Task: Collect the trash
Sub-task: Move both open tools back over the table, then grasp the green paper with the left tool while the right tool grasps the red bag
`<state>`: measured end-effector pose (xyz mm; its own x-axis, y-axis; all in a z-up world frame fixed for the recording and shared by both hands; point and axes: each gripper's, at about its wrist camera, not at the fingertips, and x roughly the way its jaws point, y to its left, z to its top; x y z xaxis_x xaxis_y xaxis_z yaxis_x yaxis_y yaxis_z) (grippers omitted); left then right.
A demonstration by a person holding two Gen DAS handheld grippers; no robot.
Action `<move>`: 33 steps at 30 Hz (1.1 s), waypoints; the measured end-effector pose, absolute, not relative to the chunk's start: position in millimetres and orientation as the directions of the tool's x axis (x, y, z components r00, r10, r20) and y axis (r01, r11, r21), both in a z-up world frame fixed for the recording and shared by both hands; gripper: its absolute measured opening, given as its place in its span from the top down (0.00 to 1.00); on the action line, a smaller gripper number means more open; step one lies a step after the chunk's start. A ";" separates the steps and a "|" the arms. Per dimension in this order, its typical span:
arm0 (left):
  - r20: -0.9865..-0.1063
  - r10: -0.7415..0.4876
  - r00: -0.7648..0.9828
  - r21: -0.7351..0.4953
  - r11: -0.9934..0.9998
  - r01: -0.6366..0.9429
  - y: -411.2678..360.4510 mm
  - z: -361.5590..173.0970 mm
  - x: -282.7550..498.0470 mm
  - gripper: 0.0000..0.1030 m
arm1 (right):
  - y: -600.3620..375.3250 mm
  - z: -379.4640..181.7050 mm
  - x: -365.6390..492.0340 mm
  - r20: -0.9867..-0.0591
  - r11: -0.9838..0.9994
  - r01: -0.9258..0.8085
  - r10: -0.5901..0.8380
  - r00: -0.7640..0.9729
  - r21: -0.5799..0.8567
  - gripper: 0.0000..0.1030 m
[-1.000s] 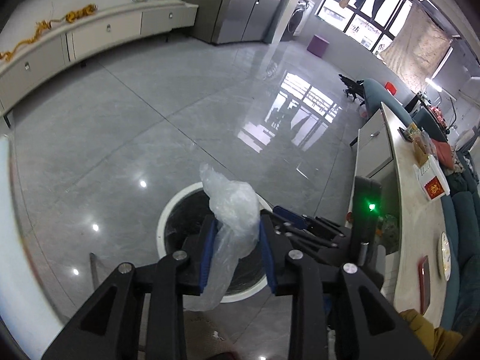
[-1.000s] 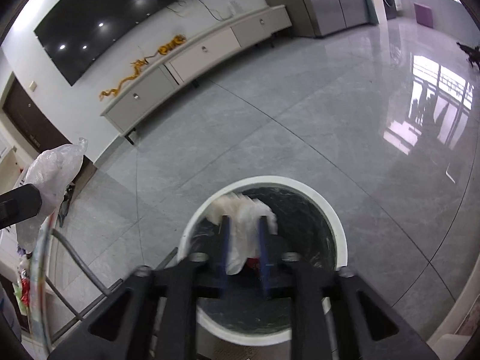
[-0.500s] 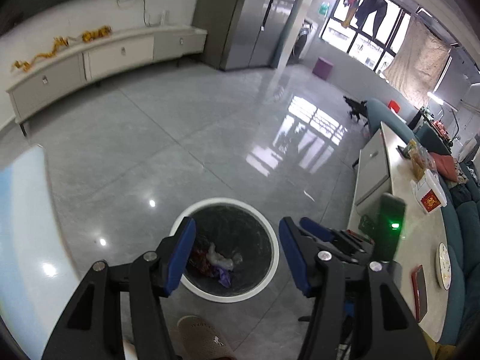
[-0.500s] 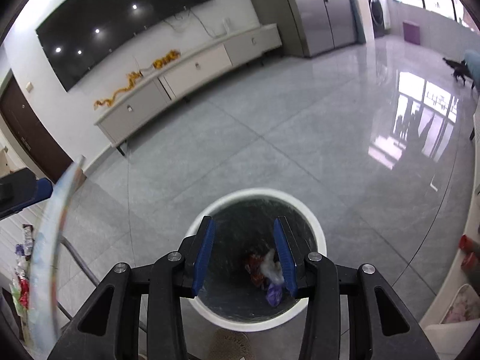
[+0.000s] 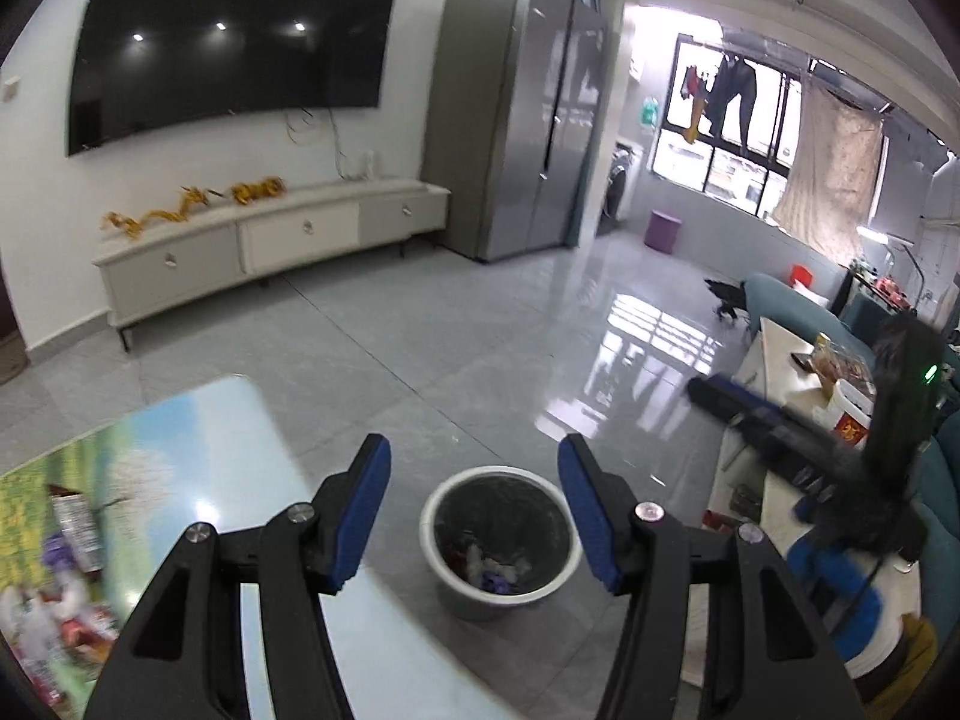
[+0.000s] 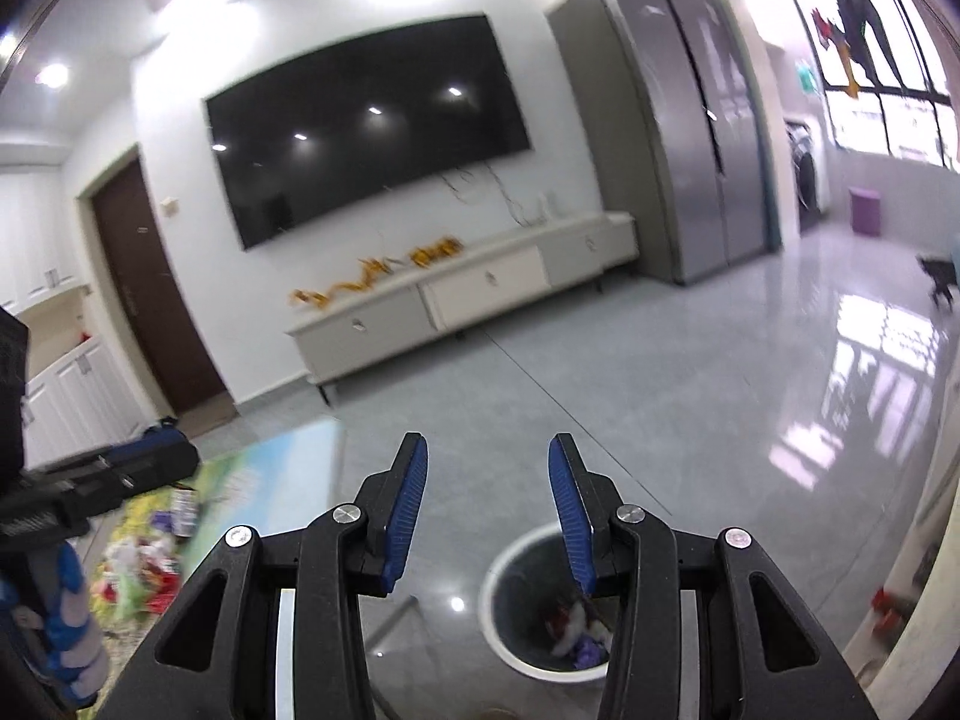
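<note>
- Two tools show, each with its two blue-padded fingers spread apart and nothing between them: the left tool (image 5: pixel 474 510) and the right tool (image 6: pixel 487 513).
- One round bin (image 5: pixel 501 591) with a white rim stands on the grey tiled floor (image 5: pixel 420 360), below and just beyond the tools; the right view also shows it (image 6: pixel 510 648).
- Crumpled trash (image 5: pixel 495 564) lies at the bottom of the bin, white, red and purple pieces; the count is unclear.
- One worktop (image 5: pixel 198 456) with a printed landscape cover sits to the left; more wrappers (image 5: pixel 66 612) are heaped at its near left edge.
- Farther off, one long white TV cabinet (image 5: pixel 270 240) runs along the wall under one dark television (image 5: pixel 228 42).
- One grey refrigerator (image 5: pixel 522 120) stands right of the cabinet.
</note>
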<state>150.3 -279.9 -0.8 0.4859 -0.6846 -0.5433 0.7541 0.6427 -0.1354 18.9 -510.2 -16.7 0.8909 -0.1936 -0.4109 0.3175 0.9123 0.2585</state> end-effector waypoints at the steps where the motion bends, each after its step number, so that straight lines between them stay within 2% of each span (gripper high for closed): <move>1: -0.534 -0.678 0.505 -0.124 0.654 0.746 -266.2 1.6 148.6 0.46 | -500.6 -8.6 17.2 -0.396 0.920 0.300 -0.185 0.900 0.253 0.59; 9: -0.495 -0.593 0.635 -0.120 0.770 0.627 -137.4 5.9 153.3 0.46 | -423.1 32.8 32.0 -0.331 0.968 0.129 -0.053 0.942 0.214 0.59; 15: -0.511 -0.469 0.720 -0.108 0.866 0.488 -43.2 -9.0 173.0 0.46 | -372.2 42.1 56.3 -0.340 0.980 0.001 0.068 0.938 0.198 0.59; 19: -0.536 -0.395 0.747 -0.109 0.909 0.402 2.7 -25.0 185.3 0.46 | -343.1 35.5 80.7 -0.371 0.977 -0.073 0.144 0.917 0.198 0.59; 23: -0.556 -0.375 0.742 -0.149 0.923 0.355 32.2 -42.3 193.3 0.46 | -315.4 19.2 106.8 -0.416 0.971 -0.136 0.210 0.885 0.199 0.59; 33: -0.668 -0.387 0.636 -0.228 0.919 0.321 31.4 -120.3 216.5 0.48 | -256.2 -38.0 162.0 -0.566 0.955 -0.223 0.295 0.770 0.196 0.59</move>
